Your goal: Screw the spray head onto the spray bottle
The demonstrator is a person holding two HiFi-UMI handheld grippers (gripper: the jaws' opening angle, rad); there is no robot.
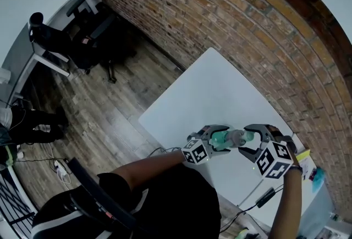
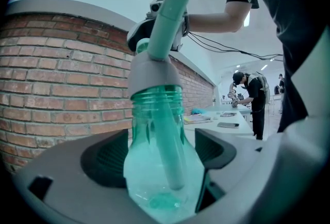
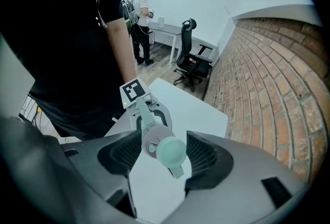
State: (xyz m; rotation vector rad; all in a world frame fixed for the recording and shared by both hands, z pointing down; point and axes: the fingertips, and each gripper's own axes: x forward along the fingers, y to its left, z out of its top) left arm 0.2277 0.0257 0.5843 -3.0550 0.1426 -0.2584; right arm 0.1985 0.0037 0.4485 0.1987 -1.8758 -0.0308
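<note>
In the head view, the person is holding both tools in the air over the white table [image 1: 209, 89], at about 5 o'clock in the frame. The left gripper [image 1: 216, 137] is carrying the teal spray bottle [image 1: 223, 139] roughly level, its neck pointing to 3 o'clock. There the right gripper [image 1: 252, 142] is meeting the spray head [image 1: 242, 136] — one tool seemingly steadying, the other placed to turn.

In the left gripper view, the jaws are pinching the bottle's rounded body from 9 and 3 o'clock, leaving the threaded neck free. The grey collar [image 2: 149, 70] is sitting on the neck; whether it is fully tight I cannot tell. Inside, only the dip tube [image 2: 170, 156] is showing — no liquid that I can make out.

In the right gripper view, the jaws are standing spread. The head is lying end-on between them with a gap at either pad, so nothing is being gripped. I judge this tool is placed for a fresh bite and another twist.
</note>
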